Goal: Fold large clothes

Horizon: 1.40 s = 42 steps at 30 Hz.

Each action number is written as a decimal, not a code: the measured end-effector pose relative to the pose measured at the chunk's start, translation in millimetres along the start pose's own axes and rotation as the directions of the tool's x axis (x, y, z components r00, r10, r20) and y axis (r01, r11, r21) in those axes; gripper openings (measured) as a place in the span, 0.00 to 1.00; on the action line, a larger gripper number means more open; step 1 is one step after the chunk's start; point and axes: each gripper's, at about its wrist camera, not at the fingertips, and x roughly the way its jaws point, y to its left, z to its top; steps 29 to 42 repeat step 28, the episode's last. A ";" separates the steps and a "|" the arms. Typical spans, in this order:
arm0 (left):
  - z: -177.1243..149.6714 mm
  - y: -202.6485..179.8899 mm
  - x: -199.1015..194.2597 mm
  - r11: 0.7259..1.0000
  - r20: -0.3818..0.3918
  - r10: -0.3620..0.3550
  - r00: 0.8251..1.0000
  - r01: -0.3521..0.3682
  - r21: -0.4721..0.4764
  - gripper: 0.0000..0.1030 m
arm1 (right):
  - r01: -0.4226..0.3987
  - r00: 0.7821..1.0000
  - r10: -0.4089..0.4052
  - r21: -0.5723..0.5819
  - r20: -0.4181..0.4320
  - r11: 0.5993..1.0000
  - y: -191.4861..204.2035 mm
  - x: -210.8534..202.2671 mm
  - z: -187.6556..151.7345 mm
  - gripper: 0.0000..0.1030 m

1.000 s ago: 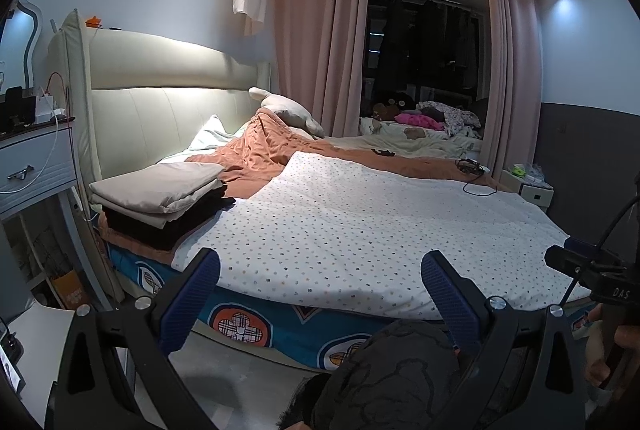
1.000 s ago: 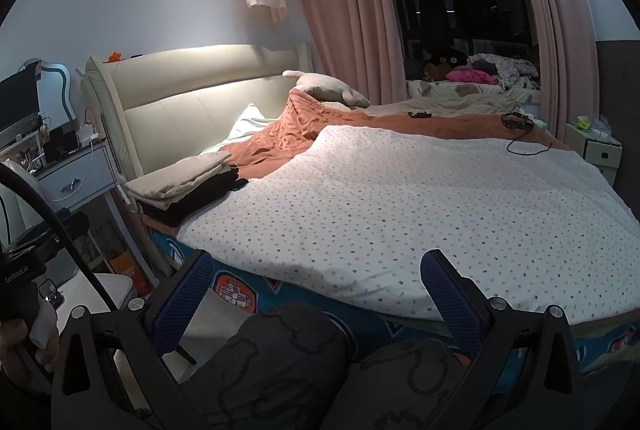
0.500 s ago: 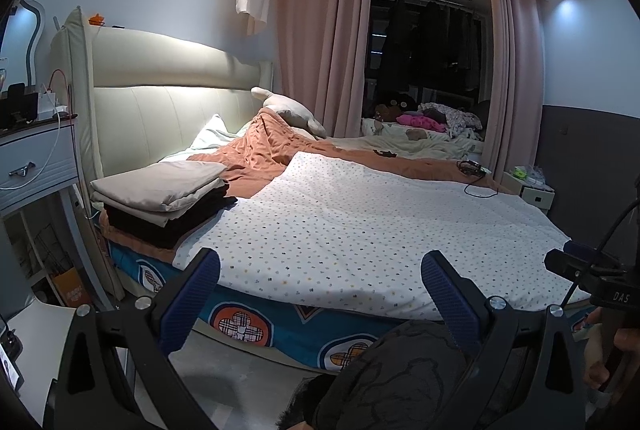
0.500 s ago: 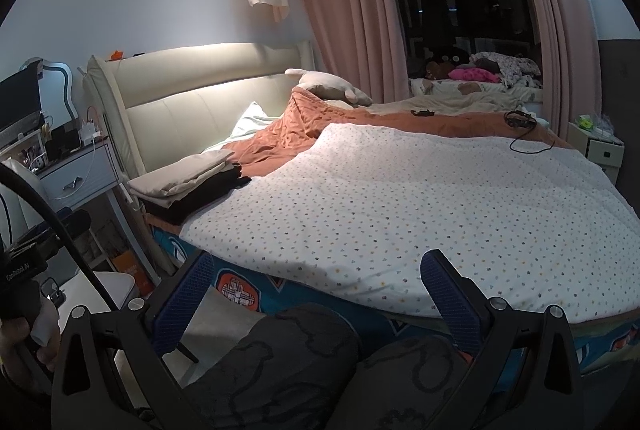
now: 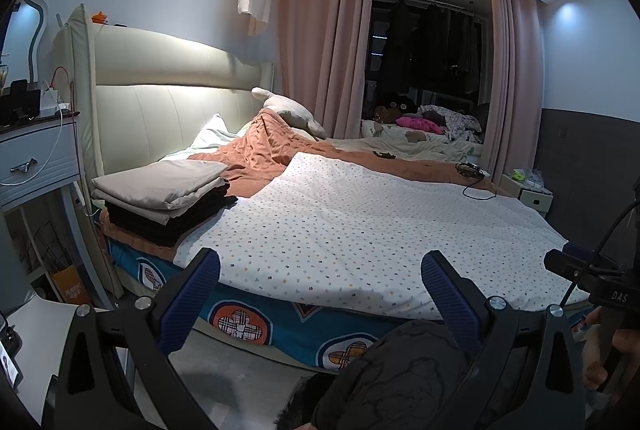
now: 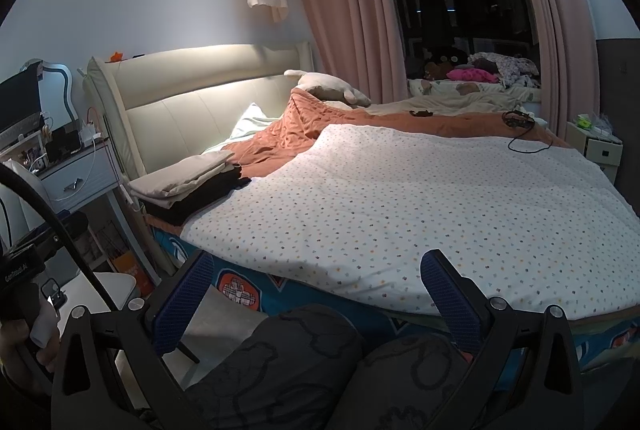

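Observation:
A stack of folded clothes (image 5: 160, 193), beige on top of black, sits on the bed's near left corner; it also shows in the right wrist view (image 6: 188, 185). A white dotted quilt (image 5: 360, 222) lies spread flat over the bed, also seen in the right wrist view (image 6: 420, 197). My left gripper (image 5: 320, 294) is open and empty, held off the bed's front edge. My right gripper (image 6: 316, 290) is open and empty, also short of the bed. Dark patterned fabric (image 6: 304, 374) lies below both grippers.
An orange blanket (image 5: 264, 157) is bunched near the cream headboard (image 5: 172, 109). A nightstand (image 5: 36, 161) stands at left, another (image 5: 528, 189) at far right. A black cable (image 5: 476, 185) lies on the quilt's far edge. Pink curtains (image 5: 320, 41) hang behind.
Both grippers have tilted up slightly and drifted a little, so the bed sits lower in view. Nothing was taken or let go.

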 end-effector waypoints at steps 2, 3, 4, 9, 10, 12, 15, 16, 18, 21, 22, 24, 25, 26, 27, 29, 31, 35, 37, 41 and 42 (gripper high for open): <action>-1.4 0.1 -0.4 1.000 -0.001 0.003 1.000 -0.003 0.000 1.00 | -0.003 1.000 0.003 -0.003 0.001 1.000 0.4 -1.3 0.0 1.00; -2.0 -0.5 -0.3 1.000 -0.002 0.000 1.000 0.000 0.000 1.00 | 0.000 1.000 0.001 -0.006 0.002 1.000 0.6 -2.2 0.3 1.00; -2.9 -1.2 -0.8 1.000 -0.002 0.000 1.000 0.000 0.001 1.00 | 0.001 1.000 -0.001 -0.007 0.003 1.000 0.4 -2.7 -0.1 1.00; -5.4 -4.4 -3.3 1.000 -0.002 -0.003 1.000 0.003 0.008 1.00 | 0.006 1.000 -0.006 -0.009 0.006 1.000 0.4 -4.7 -1.5 1.00; -5.6 -4.4 -4.0 1.000 -0.002 -0.002 1.000 0.002 0.010 1.00 | 0.007 1.000 -0.007 -0.009 0.005 1.000 0.4 -5.0 -2.1 1.00; -5.5 -4.3 -4.7 1.000 0.001 0.002 1.000 -0.002 0.010 1.00 | 0.012 1.000 -0.012 -0.009 0.005 1.000 0.6 -5.9 -2.8 1.00; -5.5 -3.4 -6.0 1.000 0.009 0.000 1.000 0.000 0.005 1.00 | 0.019 1.000 -0.019 -0.012 0.008 1.000 0.7 -7.6 -2.2 1.00; -5.7 -3.3 -6.6 1.000 0.011 0.000 1.000 0.000 0.003 1.00 | 0.023 1.000 -0.023 -0.014 0.010 1.000 0.9 -8.4 -1.9 1.00; -5.9 -3.0 -6.9 1.000 0.010 -0.002 1.000 0.002 0.002 1.00 | 0.028 1.000 -0.028 -0.020 0.011 0.999 1.2 -8.7 -1.6 1.00; -6.2 -2.9 -8.0 1.000 0.008 -0.003 1.000 0.003 0.006 1.00 | 0.030 1.000 -0.030 -0.021 0.008 0.999 1.9 -8.8 -2.7 1.00; -6.2 -3.1 -8.4 1.000 0.008 -0.004 1.000 0.004 0.007 1.00 | 0.030 1.000 -0.030 -0.020 0.007 0.999 1.9 -8.7 -2.8 1.00; -6.4 -3.1 -10.2 1.000 0.011 -0.003 1.000 0.003 0.010 1.00 | 0.033 0.999 -0.033 -0.018 0.005 0.999 2.1 -9.4 -3.3 1.00; -6.5 -2.8 -11.0 1.000 0.014 -0.005 1.000 0.005 0.009 1.00 | 0.034 0.999 -0.034 -0.018 0.006 0.999 2.1 -10.3 -3.4 1.00; -6.9 -2.3 -11.2 1.000 0.016 -0.006 1.000 0.006 0.009 1.00 | 0.037 0.999 -0.037 -0.017 0.007 0.999 2.3 -11.5 -3.0 1.00; -6.7 -1.8 -11.8 1.000 0.018 -0.005 1.000 0.005 0.007 1.00 | 0.040 0.999 -0.040 -0.017 0.008 0.999 2.7 -12.8 -2.7 1.00; -7.3 -1.6 -11.9 1.000 0.018 -0.006 1.000 0.006 0.005 1.00 | 0.043 0.999 -0.043 -0.018 0.009 0.999 2.8 -13.8 -3.0 1.00; -7.3 -1.6 -11.9 1.000 0.018 -0.006 1.000 0.006 0.005 1.00 | 0.043 0.999 -0.043 -0.018 0.009 0.999 2.8 -13.8 -3.0 1.00; -7.3 -1.6 -11.9 1.000 0.018 -0.006 1.000 0.006 0.005 1.00 | 0.043 0.999 -0.043 -0.018 0.009 0.999 2.8 -13.8 -3.0 1.00; -7.3 -1.6 -11.9 1.000 0.018 -0.006 1.000 0.006 0.005 1.00 | 0.043 0.999 -0.043 -0.018 0.009 0.999 2.8 -13.8 -3.0 1.00; -7.3 -1.6 -11.9 1.000 0.018 -0.006 1.000 0.006 0.005 1.00 | 0.043 0.999 -0.043 -0.018 0.009 0.999 2.8 -13.8 -3.0 1.00; -7.3 -1.6 -11.9 1.000 0.018 -0.006 1.000 0.006 0.005 1.00 | 0.043 0.999 -0.043 -0.018 0.009 0.999 2.8 -13.8 -3.0 1.00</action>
